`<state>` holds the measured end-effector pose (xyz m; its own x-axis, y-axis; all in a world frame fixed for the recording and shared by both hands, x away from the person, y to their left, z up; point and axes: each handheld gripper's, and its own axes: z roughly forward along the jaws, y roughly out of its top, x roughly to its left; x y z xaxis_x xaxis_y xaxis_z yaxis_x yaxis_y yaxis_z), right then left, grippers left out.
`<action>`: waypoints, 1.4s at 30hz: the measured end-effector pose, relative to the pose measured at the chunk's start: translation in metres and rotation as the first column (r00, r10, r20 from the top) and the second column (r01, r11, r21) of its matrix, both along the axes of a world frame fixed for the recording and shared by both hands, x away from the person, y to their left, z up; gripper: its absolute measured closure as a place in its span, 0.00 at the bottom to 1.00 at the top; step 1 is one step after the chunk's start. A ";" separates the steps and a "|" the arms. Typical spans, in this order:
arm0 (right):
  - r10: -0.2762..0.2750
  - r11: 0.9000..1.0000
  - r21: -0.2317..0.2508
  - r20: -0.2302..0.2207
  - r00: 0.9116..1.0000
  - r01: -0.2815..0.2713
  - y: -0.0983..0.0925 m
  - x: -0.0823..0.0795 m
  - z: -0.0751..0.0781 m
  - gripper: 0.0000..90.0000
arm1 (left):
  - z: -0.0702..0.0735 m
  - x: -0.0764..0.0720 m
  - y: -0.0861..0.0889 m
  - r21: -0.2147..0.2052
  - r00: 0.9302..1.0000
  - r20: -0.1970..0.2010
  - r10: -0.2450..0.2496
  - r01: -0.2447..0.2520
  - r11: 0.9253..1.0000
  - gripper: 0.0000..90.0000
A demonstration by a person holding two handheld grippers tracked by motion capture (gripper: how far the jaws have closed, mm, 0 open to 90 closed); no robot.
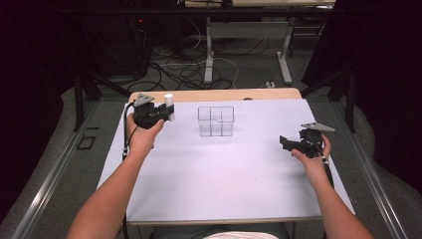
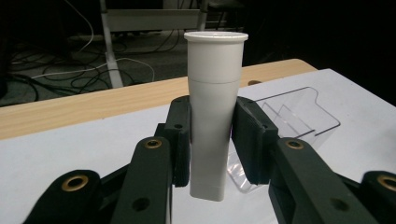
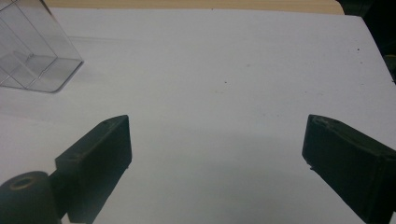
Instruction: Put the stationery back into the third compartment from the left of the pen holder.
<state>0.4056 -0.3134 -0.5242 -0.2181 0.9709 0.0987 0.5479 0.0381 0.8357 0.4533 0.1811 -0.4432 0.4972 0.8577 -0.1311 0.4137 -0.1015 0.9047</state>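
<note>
A white plastic tube (image 2: pixel 212 116) with a flared cap stands upright between the pads of my left gripper (image 2: pixel 211 140), which is shut on it and holds it off the table. In the high view the tube (image 1: pixel 169 107) sticks up from the left gripper (image 1: pixel 166 114) near the table's far left corner. A clear plastic organiser with compartments (image 1: pixel 216 121) stands at the middle back of the white sheet; it also shows as the clear organiser (image 2: pixel 299 114) and the organiser's corner (image 3: pixel 35 56). My right gripper (image 1: pixel 284 143) hovers at the right, open and with nothing between its jaws (image 3: pixel 217 154).
The white sheet (image 1: pixel 224 174) covers most of the table, with a bare wooden strip (image 1: pixel 214 94) along the far edge. Beyond the table lie cables and metal table legs (image 1: pixel 209 55) on a dark floor.
</note>
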 end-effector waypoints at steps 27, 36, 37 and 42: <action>-0.008 0.999 -0.050 -0.005 1.000 0.008 0.000 0.002 0.000 0.00 | 0.003 0.015 -0.083 -0.048 0.995 0.058 -0.077 0.079 0.996 0.76; 0.005 0.996 -0.091 -0.008 1.000 -0.006 0.004 0.001 -0.002 0.00 | -0.004 0.018 -0.102 -0.071 0.995 0.065 -0.082 0.086 0.994 0.76; 0.009 0.996 -0.092 -0.010 1.000 -0.010 0.004 0.001 -0.002 0.00 | -0.004 0.018 -0.104 -0.070 0.994 0.066 -0.084 0.089 0.994 0.76; 0.015 0.996 -0.090 -0.009 1.000 -0.016 0.004 0.001 -0.002 0.00 | -0.009 0.020 -0.114 -0.085 0.994 0.067 -0.081 0.087 0.993 0.76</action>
